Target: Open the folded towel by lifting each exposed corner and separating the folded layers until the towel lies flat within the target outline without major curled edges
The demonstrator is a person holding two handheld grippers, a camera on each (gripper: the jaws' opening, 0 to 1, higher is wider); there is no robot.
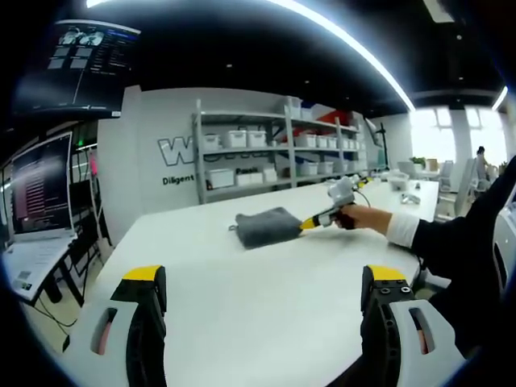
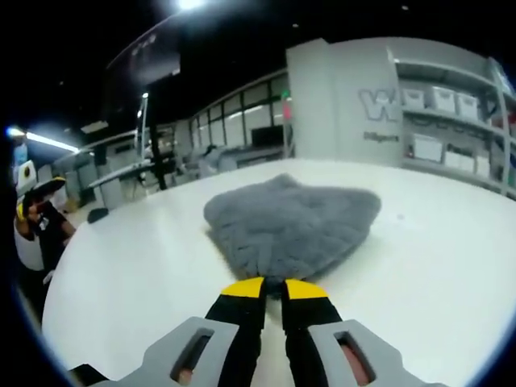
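Observation:
A grey folded towel (image 1: 262, 227) lies on the white table (image 1: 242, 306), well ahead of my left gripper (image 1: 264, 282). That gripper hovers over the near part of the table with its jaws wide apart and nothing between them. In the left gripper view, a hand (image 1: 364, 218) brings the right gripper (image 1: 306, 225) in from the right, its yellow tips at the towel's right edge. In the right gripper view, the right gripper (image 2: 274, 288) has its jaws closed together on the near edge of the fluffy towel (image 2: 294, 222), which still lies bunched on the table (image 2: 435, 258).
Metal shelves with white bins (image 1: 274, 153) stand against the wall behind the table. A monitor (image 1: 40, 185) and a laptop (image 1: 28, 266) sit off the table's left edge. The person's dark sleeve (image 1: 459, 242) reaches in at the right. More tables (image 2: 129, 173) stand far off.

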